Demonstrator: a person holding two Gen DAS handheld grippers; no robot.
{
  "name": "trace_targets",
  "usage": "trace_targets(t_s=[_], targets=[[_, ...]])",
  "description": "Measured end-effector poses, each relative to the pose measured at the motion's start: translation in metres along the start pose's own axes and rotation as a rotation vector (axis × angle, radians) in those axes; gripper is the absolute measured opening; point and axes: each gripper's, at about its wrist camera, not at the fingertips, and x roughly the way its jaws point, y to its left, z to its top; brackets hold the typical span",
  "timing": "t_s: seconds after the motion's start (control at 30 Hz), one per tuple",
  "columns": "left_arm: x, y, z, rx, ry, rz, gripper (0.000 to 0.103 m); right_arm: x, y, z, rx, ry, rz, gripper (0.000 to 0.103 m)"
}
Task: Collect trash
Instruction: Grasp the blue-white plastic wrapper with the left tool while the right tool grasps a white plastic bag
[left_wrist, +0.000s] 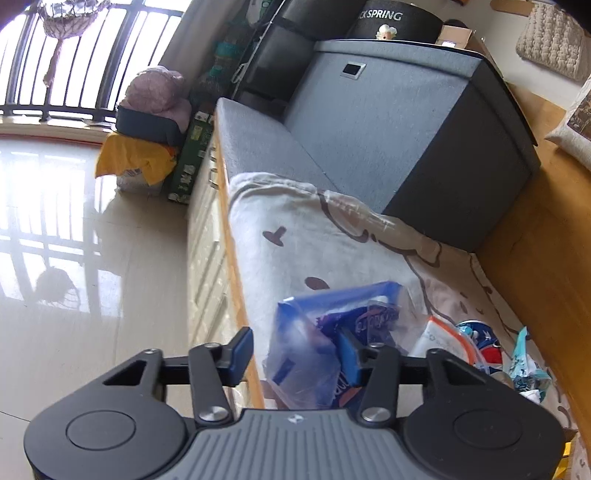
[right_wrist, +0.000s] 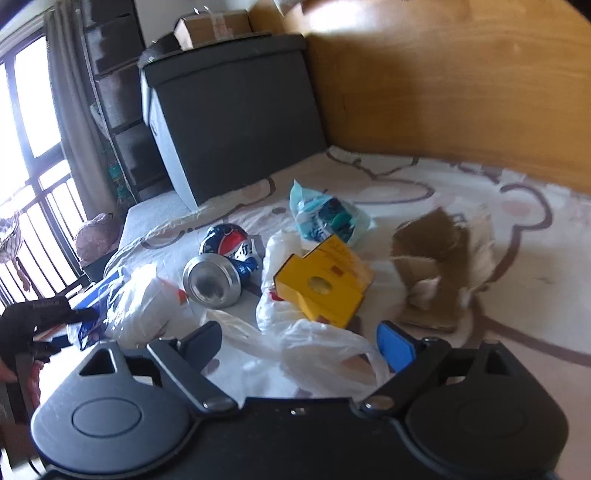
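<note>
Your left gripper (left_wrist: 295, 350) tilts down at the bed edge, jaws partly apart around a blue plastic bag (left_wrist: 310, 343); only the right pad visibly touches it. Your right gripper (right_wrist: 299, 341) angles down with jaws wide, a white plastic bag (right_wrist: 325, 350) lying loose between them. At twelve o'clock sits a yellow box (right_wrist: 325, 284), at eleven a crushed can (right_wrist: 218, 269).

1. Your blanket (right_wrist: 424, 177) is cream with brown cartoon outlines.
2. Your can (right_wrist: 221, 266) is blue, red and white, its base silver.
3. Your box (right_wrist: 325, 280) is yellow.
4. Your wrapper (left_wrist: 314, 339) is blue and clear.
5. Your pouch (right_wrist: 325, 216) is teal.
</note>
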Motion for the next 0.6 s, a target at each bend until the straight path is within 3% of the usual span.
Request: trace_targets(t_s=[0.13, 0.23, 0.27, 0.3, 0.43, 0.6], targets=[[0.001, -0.010, -0.005, 0.070, 0.021, -0.017, 0.039, 0.020, 0.005, 0.003, 0.052, 0.054, -0.037, 0.083], [-0.005, -0.019, -0.010, 0.145, 0.031, -0.030, 0.032, 0.032, 0.005, -0.001, 0.090, 0.116, -0.036, 0.067], [-0.008, -0.020, -0.011, 0.159, 0.033, -0.038, 0.030, 0.031, 0.005, -0.003, 0.088, 0.118, -0.029, 0.058], [-0.011, -0.023, -0.012, 0.177, 0.032, -0.043, 0.028, 0.030, 0.007, -0.005, 0.071, 0.117, -0.015, 0.042], [-0.029, -0.034, -0.016, 0.268, 0.009, -0.035, 0.022, 0.018, 0.015, -0.010, 0.021, 0.119, -0.011, 0.037], [-0.057, -0.046, -0.025, 0.377, -0.032, 0.006, 0.021, -0.005, 0.018, -0.014, -0.008, 0.108, -0.016, 0.035]])
